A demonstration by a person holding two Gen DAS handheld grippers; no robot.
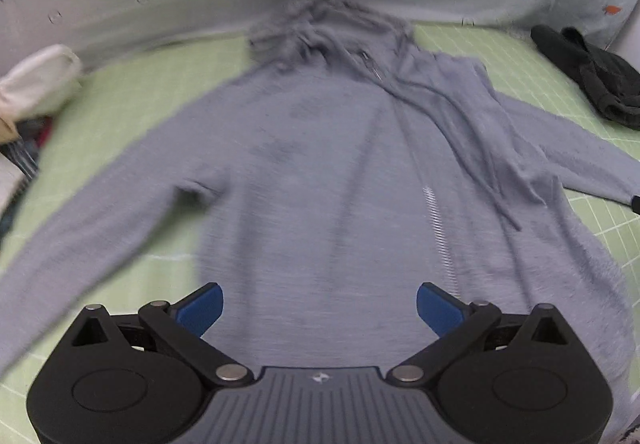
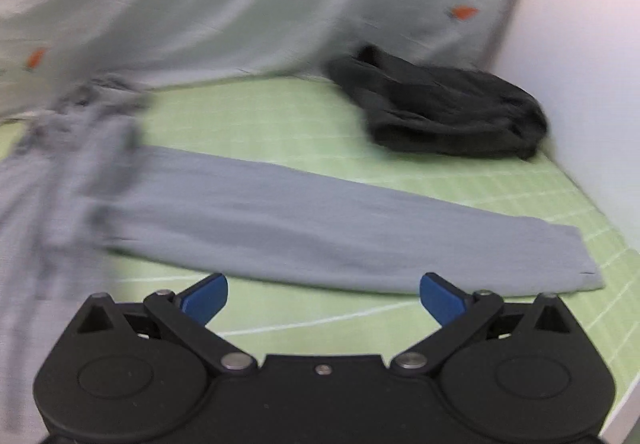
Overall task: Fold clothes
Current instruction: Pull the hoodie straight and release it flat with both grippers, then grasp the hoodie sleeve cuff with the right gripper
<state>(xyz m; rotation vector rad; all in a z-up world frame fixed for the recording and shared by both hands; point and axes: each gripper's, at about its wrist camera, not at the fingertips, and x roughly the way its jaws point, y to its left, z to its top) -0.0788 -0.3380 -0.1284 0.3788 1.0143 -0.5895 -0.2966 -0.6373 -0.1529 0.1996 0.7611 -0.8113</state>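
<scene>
The grey zip-up hooded sweater [image 1: 320, 180] lies flat on the green gridded cutting mat [image 2: 280, 116], sleeves spread; the crumpled black garment [image 2: 448, 112] lies behind its right sleeve.

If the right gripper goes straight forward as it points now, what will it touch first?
Probably the grey hoodie's sleeve, stretched across the green mat just ahead of the open right gripper. Depth is uncertain; the picture is blurred.

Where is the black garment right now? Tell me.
The black garment lies bunched at the far right of the green mat, beyond the grey hoodie's outstretched sleeve and near the white wall; it also shows at the left wrist view's right edge.
</scene>
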